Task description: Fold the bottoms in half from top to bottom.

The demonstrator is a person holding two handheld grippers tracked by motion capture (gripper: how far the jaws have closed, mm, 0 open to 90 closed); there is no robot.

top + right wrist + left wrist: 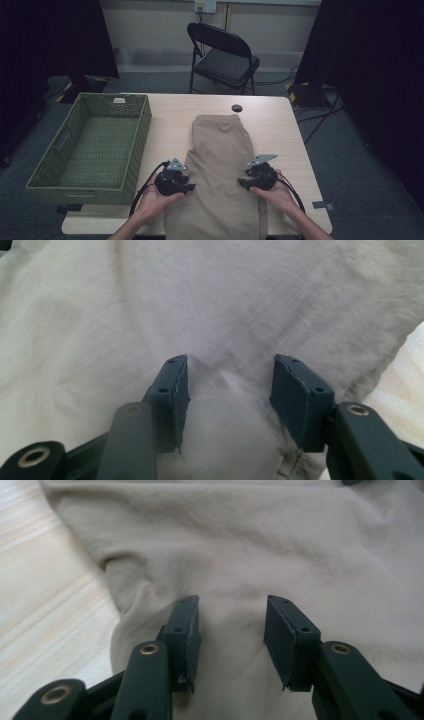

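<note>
On the desk [165, 117], beige trousers [220, 165] lay flat beside the basket [90, 145]. Left gripper [232, 630] and right gripper [230, 390] had jaws spread over the cloth, pinching nothing (fabric bunched between). Risk: grabbing one layer only, so the fold would skew.

Both tongs [191, 188] [241, 183] seemingly rest on tan trousers [220, 150].

Green woven basket [92, 142] sits on the table's left side w/ nothing in it. Black folding chair [223, 56] behind the table [170, 112].
</note>
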